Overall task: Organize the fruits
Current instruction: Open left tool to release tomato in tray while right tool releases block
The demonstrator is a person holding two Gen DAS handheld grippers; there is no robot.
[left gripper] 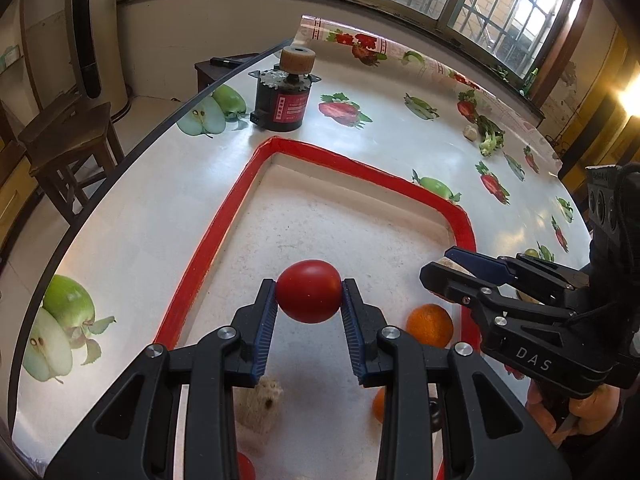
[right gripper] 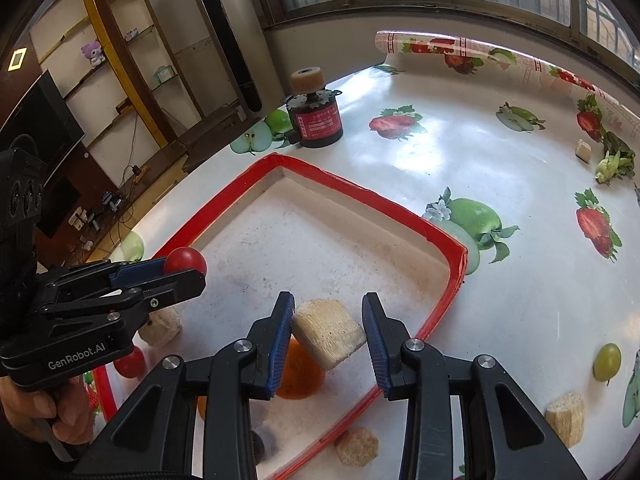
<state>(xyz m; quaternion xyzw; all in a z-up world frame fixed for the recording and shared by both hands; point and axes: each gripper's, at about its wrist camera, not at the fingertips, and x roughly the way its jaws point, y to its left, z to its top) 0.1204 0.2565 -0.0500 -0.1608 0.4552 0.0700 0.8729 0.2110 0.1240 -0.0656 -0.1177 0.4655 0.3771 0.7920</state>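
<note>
The left gripper (left gripper: 308, 292) clenches a smooth, glossy red tomato (left gripper: 308, 291) between its ribbed blue pads (left gripper: 267, 328), holding it above the tray (left gripper: 360, 168); the tray is a shallow, rounded rectangle with a bright red rim and a scuffed, speckled white floor. The right gripper (right gripper: 327, 334) holds a pale block (right gripper: 329, 333), a rough, fibrous wedge with fine ridges; the left pad touches it, while the right pad seems to stand a hair off its far corner, so the firmness of the grip cannot be told. Beneath the block a dimpled orange (right gripper: 299, 376) lies on the tray floor near the right rim; a second tomato (right gripper: 130, 362) sits by the near left rim, and another fibrous chunk (right gripper: 162, 326) lies just behind it, partly hidden by the left gripper.

The table (right gripper: 460, 152) wears a slick, shiny cloth printed with strawberries and green apples. Outside the tray, on the right, lie a round green grape (right gripper: 607, 361), a tan block (right gripper: 565, 412) and a brownish chunk (right gripper: 357, 445) just beside the rim; farther off lie a leafy sprig (right gripper: 614, 162) and a small pale cube (right gripper: 583, 149). Beyond the tray's far corner stands a black cylindrical motor (left gripper: 285, 102) with a red label and a tan wheel on top.
</note>
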